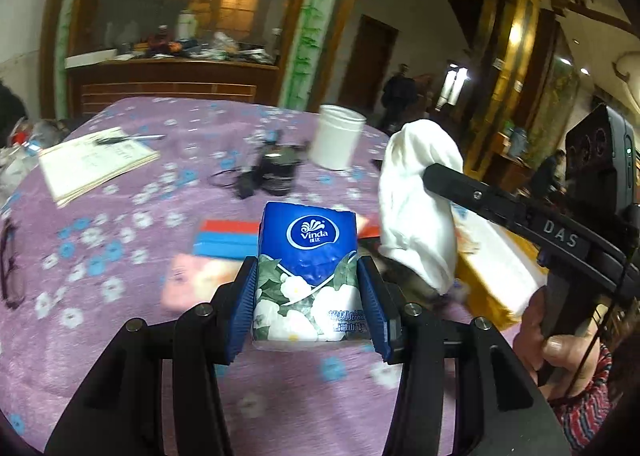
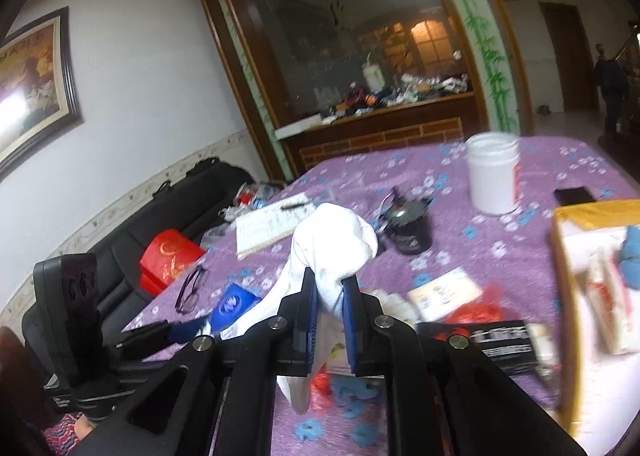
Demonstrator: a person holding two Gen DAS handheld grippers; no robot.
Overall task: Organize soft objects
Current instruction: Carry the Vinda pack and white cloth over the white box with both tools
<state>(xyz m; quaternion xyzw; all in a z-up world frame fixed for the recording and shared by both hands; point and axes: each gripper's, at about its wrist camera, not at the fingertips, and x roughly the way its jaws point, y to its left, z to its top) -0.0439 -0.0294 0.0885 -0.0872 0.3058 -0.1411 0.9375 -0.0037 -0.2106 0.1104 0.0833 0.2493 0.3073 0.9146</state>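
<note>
I have the Vinda tissue pack (image 1: 306, 272) clamped upright between the blue pads of my left gripper (image 1: 307, 296), lifted clear of the purple flowered tablecloth (image 1: 120, 240). My right gripper (image 2: 330, 320) is clenched tight on a white sock (image 2: 332, 244), which bunches above the jaws and hangs limp below them. Off to the right sits the yellow-edged box (image 2: 576, 215), already holding a few soft items; I judge it to be the drop-off for both. Between me and it lie loose packets, a red wrapper (image 2: 476, 310) and a black phone (image 2: 574, 195), with a white jar (image 2: 494, 175) standing further back.

My worry is the sock's trailing end: it could drag across the clutter or snag the box rim. The pack's slick wrapper may also slide if I tilt it. With both grippers near each other, they could collide.
</note>
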